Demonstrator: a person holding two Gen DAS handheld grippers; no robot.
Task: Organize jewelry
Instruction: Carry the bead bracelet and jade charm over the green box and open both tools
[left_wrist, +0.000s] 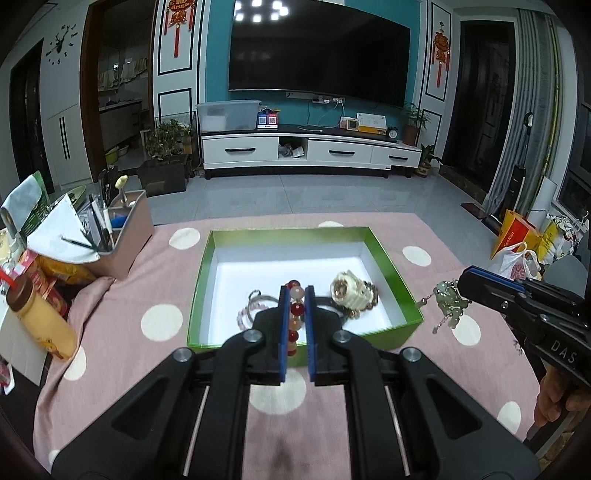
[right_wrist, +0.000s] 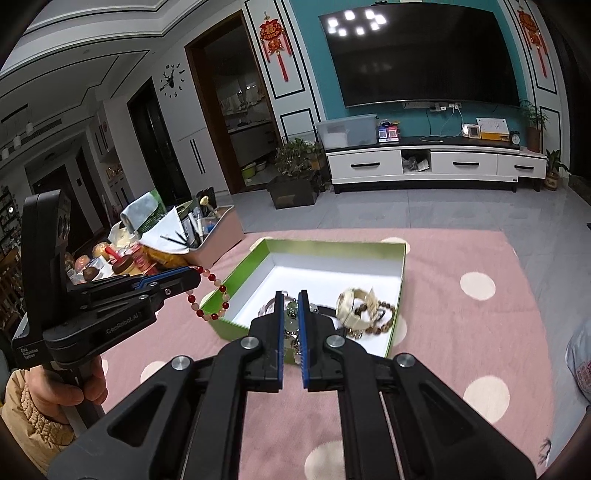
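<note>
The green box (left_wrist: 391, 266) sits mid-worktop (left_wrist: 155, 280) with bare cloth on all sides. The left claw (left_wrist: 297, 295) grips one red-and-peach bead bracelet (right_wrist: 212, 295), hanging vertically. The right claw (right_wrist: 290, 301) pinches one green jade charm (left_wrist: 448, 301), dangling outside the box's right wall. A few more pieces lie inside the box.

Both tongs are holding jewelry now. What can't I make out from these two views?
- Left wrist view: the left tongs cover part of the red bead bracelet and the box floor behind.
- Right wrist view: the right tongs hide most of the green pendant.
- Right wrist view: the box's pale bangle is blurred.
</note>
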